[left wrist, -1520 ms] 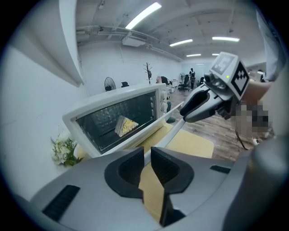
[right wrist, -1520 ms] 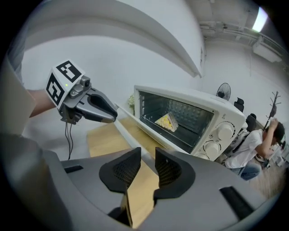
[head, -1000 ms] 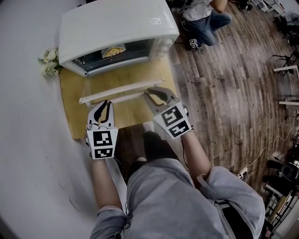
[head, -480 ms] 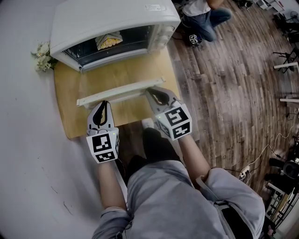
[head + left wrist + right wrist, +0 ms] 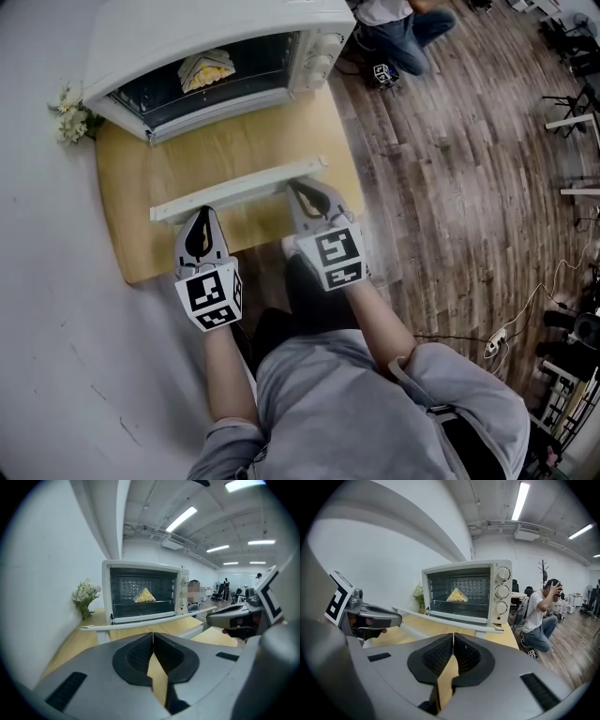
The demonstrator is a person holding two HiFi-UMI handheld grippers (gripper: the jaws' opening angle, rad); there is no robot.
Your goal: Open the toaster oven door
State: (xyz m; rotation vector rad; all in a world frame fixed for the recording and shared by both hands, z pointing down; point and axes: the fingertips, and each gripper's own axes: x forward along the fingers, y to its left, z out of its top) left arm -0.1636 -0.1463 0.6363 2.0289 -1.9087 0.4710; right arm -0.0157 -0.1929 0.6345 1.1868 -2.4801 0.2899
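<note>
White toaster oven stands on the wooden table ahead of both tongs, its door lying open and flat toward them. Left tongs and right tongs are clenched, empty, tips near the door's handle edge.

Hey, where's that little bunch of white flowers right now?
In the head view the white flowers sit at upper left, by the wall, just off the left end of the toaster oven, at the far corner of the wooden board.
</note>
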